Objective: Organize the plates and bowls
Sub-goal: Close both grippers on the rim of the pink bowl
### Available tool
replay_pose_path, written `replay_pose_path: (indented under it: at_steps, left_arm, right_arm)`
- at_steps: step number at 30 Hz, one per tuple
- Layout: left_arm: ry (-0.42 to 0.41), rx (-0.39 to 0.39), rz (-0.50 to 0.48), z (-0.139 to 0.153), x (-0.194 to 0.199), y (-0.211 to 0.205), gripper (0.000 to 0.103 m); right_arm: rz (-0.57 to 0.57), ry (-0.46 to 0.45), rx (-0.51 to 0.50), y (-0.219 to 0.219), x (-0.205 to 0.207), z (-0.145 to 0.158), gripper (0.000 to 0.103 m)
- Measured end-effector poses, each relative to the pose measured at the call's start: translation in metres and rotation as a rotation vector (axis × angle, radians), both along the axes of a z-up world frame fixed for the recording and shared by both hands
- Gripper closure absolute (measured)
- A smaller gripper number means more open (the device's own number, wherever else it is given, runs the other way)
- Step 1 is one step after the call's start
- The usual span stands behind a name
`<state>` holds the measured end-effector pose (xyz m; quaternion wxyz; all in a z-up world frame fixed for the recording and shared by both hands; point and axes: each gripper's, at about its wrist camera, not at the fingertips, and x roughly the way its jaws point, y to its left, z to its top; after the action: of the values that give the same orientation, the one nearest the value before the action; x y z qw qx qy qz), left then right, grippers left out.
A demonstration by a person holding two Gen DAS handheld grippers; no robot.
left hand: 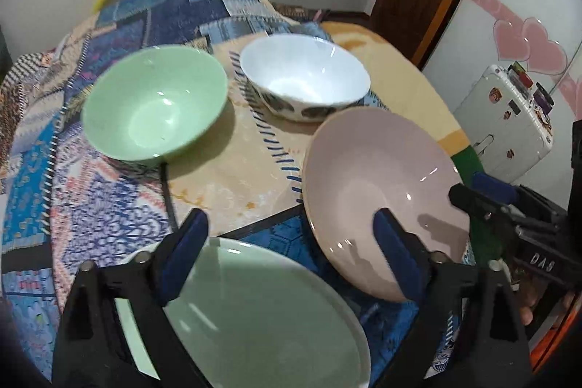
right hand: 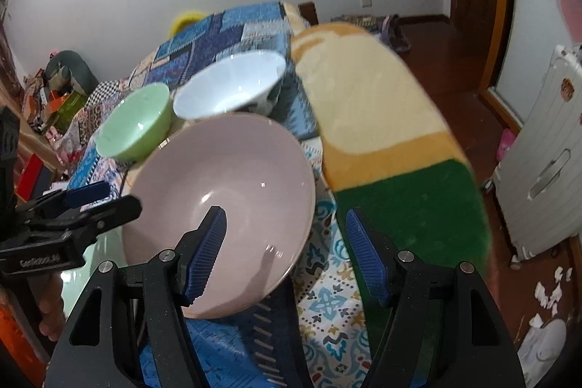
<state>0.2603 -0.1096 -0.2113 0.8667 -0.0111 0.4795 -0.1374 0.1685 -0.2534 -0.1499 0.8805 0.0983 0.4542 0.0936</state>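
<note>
My left tool [left hand: 291, 235] is spread wide over the pale green plate [left hand: 262, 315], nearest to me on the patchwork cloth [left hand: 109, 206]; nothing between its pads, plate holds nothing. My right tool [right hand: 285, 239] is wide too, straddling the near rim of the pink plate [right hand: 225, 191]: left pad [right hand: 209, 250] inside the dish, right pad outside, no clear contact with either. Pink plate looks tilted, near edge over the cloth, holds nothing. Beyond it sit the green bowl [left hand: 156, 104] and the white bowl with dark pattern [left hand: 305, 75], side by side, just apart, both upright with nothing in them. Yellow-green rug [right hand: 382, 133] lies right of the dishes.
</note>
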Motion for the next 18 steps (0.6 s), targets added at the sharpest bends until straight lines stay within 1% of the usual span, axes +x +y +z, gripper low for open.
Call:
replay_pose_path:
  at_steps: [1, 2, 3, 4, 5, 6, 7, 8, 9, 10, 12, 13, 14, 18]
  left_arm:
    - [0.009, 0.001, -0.004, -0.003, 0.002, -0.001, 0.023]
    - [0.024, 0.0, -0.011, -0.007, 0.005, -0.003, 0.029]
    - [0.03, -0.005, -0.014, -0.01, 0.006, -0.004, 0.034]
    - [0.033, -0.008, -0.015, -0.013, 0.008, -0.005, 0.036]
    - [0.037, -0.007, -0.017, -0.015, 0.01, -0.006, 0.04]
    - [0.04, -0.005, -0.019, -0.016, 0.01, -0.007, 0.044]
    - [0.047, -0.007, -0.026, -0.018, 0.012, -0.009, 0.047]
    - [0.055, -0.01, -0.032, -0.02, 0.013, -0.01, 0.054]
    - [0.065, -0.014, -0.04, -0.022, 0.013, -0.012, 0.061]
    - [0.071, -0.016, -0.045, -0.023, 0.014, -0.012, 0.065]
    - [0.081, -0.016, -0.065, -0.027, 0.014, -0.017, 0.075]
    - [0.083, -0.017, -0.079, -0.027, 0.014, -0.018, 0.079]
    - [0.084, -0.021, -0.093, -0.027, 0.013, -0.02, 0.086]
    - [0.057, 0.033, -0.103, -0.025, 0.008, -0.028, 0.086]
  right_arm:
    - [0.007, 0.01, 0.007, 0.001, 0.0, -0.004, 0.046]
    - [0.011, 0.017, 0.014, 0.001, 0.002, -0.006, 0.051]
    - [0.015, 0.025, 0.025, 0.001, 0.003, -0.009, 0.053]
    - [0.017, 0.032, 0.036, 0.0, 0.003, -0.011, 0.057]
    - [0.019, 0.035, 0.043, 0.0, 0.003, -0.012, 0.062]
    - [0.02, 0.038, 0.05, 0.0, 0.003, -0.013, 0.064]
    - [0.021, 0.041, 0.058, -0.001, 0.003, -0.014, 0.07]
    - [0.022, 0.045, 0.064, -0.001, 0.003, -0.015, 0.077]
    - [0.019, 0.046, 0.067, -0.002, 0.002, -0.015, 0.079]
    - [0.014, 0.043, 0.067, -0.003, 0.002, -0.016, 0.081]
    - [0.013, 0.036, 0.063, -0.004, 0.001, -0.015, 0.086]
    - [0.014, 0.037, 0.062, -0.004, 0.001, -0.015, 0.087]
    - [0.013, 0.039, 0.058, -0.004, 0.002, -0.015, 0.087]
    - [0.008, 0.039, 0.045, -0.003, 0.001, -0.014, 0.087]
